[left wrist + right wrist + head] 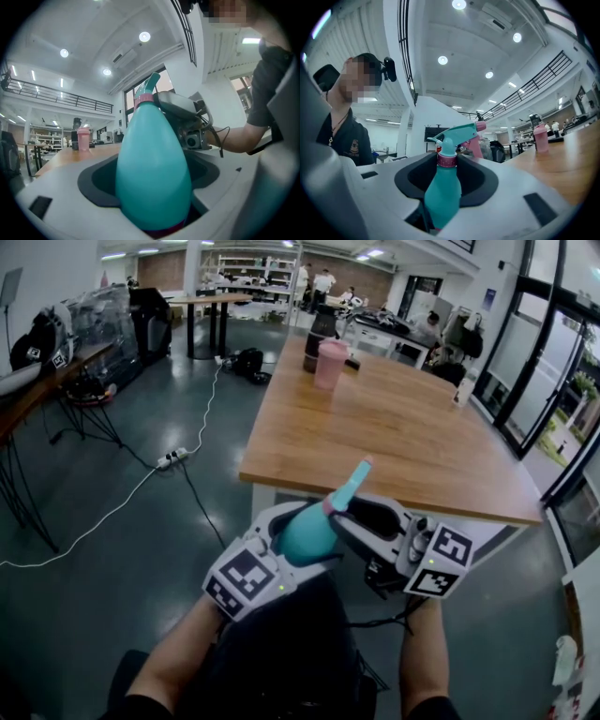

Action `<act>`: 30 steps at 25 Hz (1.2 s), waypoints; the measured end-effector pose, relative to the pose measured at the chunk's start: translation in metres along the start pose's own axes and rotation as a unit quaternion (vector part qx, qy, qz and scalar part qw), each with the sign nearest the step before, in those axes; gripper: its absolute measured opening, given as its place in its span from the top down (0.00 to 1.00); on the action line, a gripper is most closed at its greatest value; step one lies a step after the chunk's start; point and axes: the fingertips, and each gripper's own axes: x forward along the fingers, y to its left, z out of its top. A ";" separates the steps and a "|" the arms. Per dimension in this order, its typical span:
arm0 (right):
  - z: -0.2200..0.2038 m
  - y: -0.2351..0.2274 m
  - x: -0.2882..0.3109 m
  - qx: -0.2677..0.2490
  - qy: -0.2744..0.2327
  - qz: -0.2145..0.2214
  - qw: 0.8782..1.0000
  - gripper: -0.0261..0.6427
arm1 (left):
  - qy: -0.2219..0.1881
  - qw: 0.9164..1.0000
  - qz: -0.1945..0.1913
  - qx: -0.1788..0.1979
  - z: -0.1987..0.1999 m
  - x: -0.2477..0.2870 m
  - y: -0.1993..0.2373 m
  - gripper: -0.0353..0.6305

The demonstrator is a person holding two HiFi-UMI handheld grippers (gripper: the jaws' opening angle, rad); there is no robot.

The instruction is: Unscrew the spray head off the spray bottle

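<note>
Spray bottle (305, 532) is up off the table (403, 437), right in front of your body between the two claws, tilted so the nozzle points up and away toward the table edge. Your left claw (270, 554) is clamped on the fat teal lower body; in the left gripper view the bottle fills the gap between the jaws and its base is sunk in between them. The spray head (457, 132) is on the bottle, sitting on the pink collar (446, 160).

Your right claw (380, 521) is just beside the bottle on the other side. In the right gripper view the bottle stands upright in the gap between the jaws, with its lower end hidden down in there and a dark gap along one side. Honestly I can't tell from any view whether that claw is pinching it or just sitting around it.

Further back on the table there's a pink cup (329, 364) touching or just beside a dark tumbler (319, 334), well apart from the bottle.
</note>
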 end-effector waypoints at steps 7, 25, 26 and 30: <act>0.005 0.008 -0.012 -0.011 -0.028 0.079 0.996 0.75 | -0.016 1.000 -0.019 0.007 0.007 0.002 -0.011 0.32; 0.002 -0.010 0.004 -0.018 -0.025 -0.169 0.985 0.75 | 0.028 0.991 0.128 0.004 -0.009 0.001 0.033 0.32; 0.002 -0.012 0.005 -0.017 -0.024 -0.179 0.983 0.75 | 0.030 0.991 0.133 0.004 -0.010 0.001 0.034 0.32; -0.001 -0.023 0.013 -0.001 -0.020 -0.215 0.976 0.75 | 0.041 0.988 0.151 0.015 -0.014 0.002 0.040 0.32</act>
